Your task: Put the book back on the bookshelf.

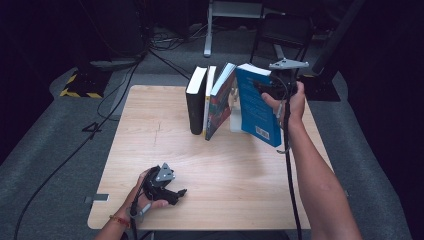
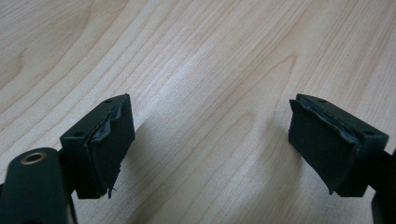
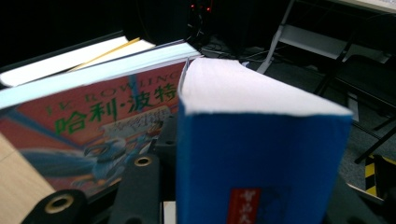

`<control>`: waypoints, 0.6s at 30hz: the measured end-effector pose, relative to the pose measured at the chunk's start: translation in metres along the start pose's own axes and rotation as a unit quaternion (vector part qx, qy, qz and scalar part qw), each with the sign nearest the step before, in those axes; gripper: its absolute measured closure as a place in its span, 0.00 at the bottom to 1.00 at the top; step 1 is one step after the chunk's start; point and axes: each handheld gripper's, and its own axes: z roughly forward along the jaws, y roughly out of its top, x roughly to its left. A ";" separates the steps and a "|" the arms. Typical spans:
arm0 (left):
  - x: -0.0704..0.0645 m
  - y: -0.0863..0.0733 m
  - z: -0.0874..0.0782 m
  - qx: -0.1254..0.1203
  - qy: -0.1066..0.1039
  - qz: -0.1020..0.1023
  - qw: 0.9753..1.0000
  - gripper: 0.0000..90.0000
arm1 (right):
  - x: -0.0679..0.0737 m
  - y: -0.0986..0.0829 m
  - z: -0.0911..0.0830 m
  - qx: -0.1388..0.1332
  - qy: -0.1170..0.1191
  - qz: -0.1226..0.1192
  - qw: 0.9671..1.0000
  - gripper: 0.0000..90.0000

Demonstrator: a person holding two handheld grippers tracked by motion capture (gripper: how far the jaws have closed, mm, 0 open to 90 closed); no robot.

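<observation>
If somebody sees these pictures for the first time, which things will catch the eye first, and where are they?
The blue book stands out first: the right hand-held gripper holds it tilted at the far right of the wooden table, beside a row of three standing books. Next comes the left hand-held gripper, resting open on the near edge of the table with nothing between its jaws.

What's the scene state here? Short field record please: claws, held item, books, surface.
right claw: shut on blue book, which is held tilted, its low corner near the table
left claw: open, holding nothing, low over the table near its front edge
book row: black book, thin white book, colourful book leaning
surface: wooden table
</observation>
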 end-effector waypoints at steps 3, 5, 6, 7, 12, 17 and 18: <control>0.000 0.000 0.000 0.000 0.000 0.000 1.000 0.16 | -0.002 0.002 0.006 -0.001 -0.004 0.005 1.000 0.67; 0.000 0.000 0.000 0.000 0.001 0.001 1.000 0.16 | -0.001 0.003 0.010 -0.001 -0.008 0.003 1.000 0.67; 0.000 0.000 0.000 0.000 0.001 0.000 1.000 0.16 | -0.001 0.003 0.013 -0.003 -0.010 0.003 1.000 0.67; 0.000 0.000 0.000 0.000 0.001 0.000 1.000 0.17 | 0.000 0.003 0.016 -0.003 -0.010 0.004 1.000 0.67; 0.000 0.000 0.000 0.000 0.001 0.000 1.000 0.17 | 0.002 0.004 0.033 -0.002 -0.015 0.008 1.000 0.67; 0.000 0.000 0.000 0.000 0.000 0.002 1.000 0.16 | 0.002 0.004 0.043 -0.003 -0.022 0.009 1.000 0.67; 0.000 0.000 0.000 0.000 -0.001 0.002 1.000 0.16 | 0.001 0.003 0.045 -0.003 -0.020 0.010 1.000 0.67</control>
